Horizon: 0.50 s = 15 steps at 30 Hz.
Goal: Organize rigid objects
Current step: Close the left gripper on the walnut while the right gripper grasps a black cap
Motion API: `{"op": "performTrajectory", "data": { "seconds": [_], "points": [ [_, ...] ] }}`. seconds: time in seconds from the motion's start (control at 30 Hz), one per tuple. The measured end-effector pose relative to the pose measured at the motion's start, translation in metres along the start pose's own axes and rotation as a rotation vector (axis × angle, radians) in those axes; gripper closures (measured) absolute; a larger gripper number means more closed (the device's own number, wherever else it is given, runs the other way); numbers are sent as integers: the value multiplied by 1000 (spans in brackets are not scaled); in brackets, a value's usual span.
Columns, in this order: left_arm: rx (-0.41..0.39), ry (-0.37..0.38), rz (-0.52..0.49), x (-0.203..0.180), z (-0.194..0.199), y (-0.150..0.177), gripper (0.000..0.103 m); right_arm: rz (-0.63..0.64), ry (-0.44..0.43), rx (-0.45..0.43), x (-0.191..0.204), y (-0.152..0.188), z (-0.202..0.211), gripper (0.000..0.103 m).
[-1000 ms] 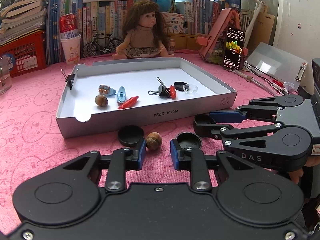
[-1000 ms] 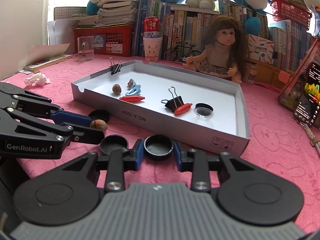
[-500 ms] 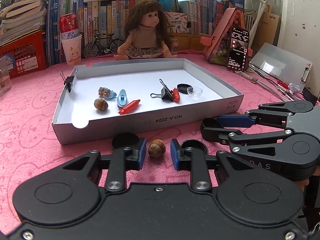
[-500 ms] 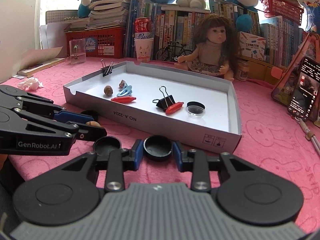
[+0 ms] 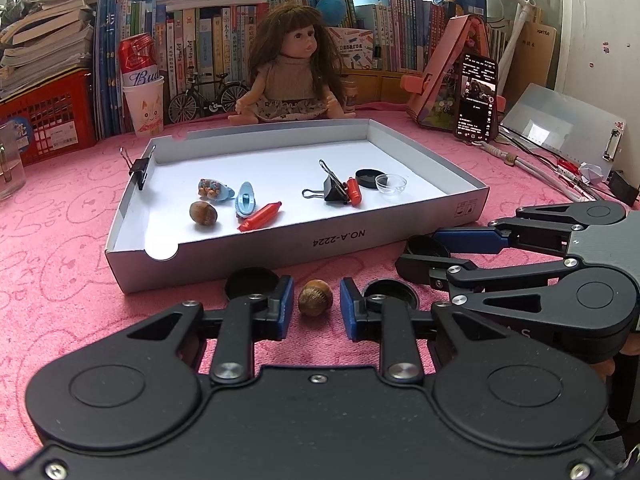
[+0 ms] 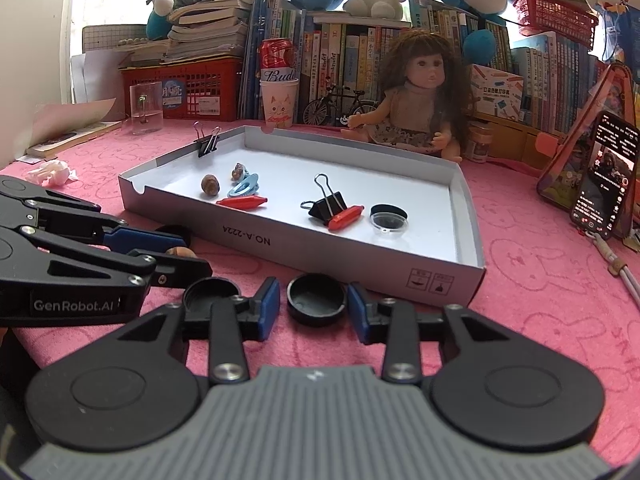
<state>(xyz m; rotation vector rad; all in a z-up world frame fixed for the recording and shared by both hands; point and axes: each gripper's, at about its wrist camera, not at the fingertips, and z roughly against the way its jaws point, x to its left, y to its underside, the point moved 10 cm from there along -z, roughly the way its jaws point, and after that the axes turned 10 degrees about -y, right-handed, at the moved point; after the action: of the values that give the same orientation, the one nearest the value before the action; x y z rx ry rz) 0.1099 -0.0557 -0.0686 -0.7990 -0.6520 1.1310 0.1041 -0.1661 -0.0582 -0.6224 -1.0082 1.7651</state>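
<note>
Where pink cloth [image 5: 60,248] spreads — bookshelves [image 5: 224,40] behind, white tray [image 5: 280,240] centred.

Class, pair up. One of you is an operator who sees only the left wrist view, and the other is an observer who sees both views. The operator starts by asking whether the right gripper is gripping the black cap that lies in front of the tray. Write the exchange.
Operator: From my side view I can't tell. Is the right gripper pinching the black cap?
Observer: No. The right wrist view shows the cap between the fingers with a gap on each side, and the jaws are opening.
Operator: Which way up is it?
Observer: Hollow side up, lying flat on the pink cloth.
</note>
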Motion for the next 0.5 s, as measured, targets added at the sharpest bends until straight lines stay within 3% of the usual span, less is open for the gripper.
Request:
{"op": "performTrajectory", "data": {
  "seconds": [0.17, 0.33, 0.5],
  "points": [
    [0, -5, 12, 4, 2, -2, 84, -10, -1, -4, 0, 0, 1, 48],
    [0, -6, 18, 5, 2, -2, 85, -6, -14, -5, 2, 0, 3, 62],
    [-3, -7, 21, 6, 4, -3, 85, -4, -25, -7, 5, -2, 5, 65]
  ]
}}
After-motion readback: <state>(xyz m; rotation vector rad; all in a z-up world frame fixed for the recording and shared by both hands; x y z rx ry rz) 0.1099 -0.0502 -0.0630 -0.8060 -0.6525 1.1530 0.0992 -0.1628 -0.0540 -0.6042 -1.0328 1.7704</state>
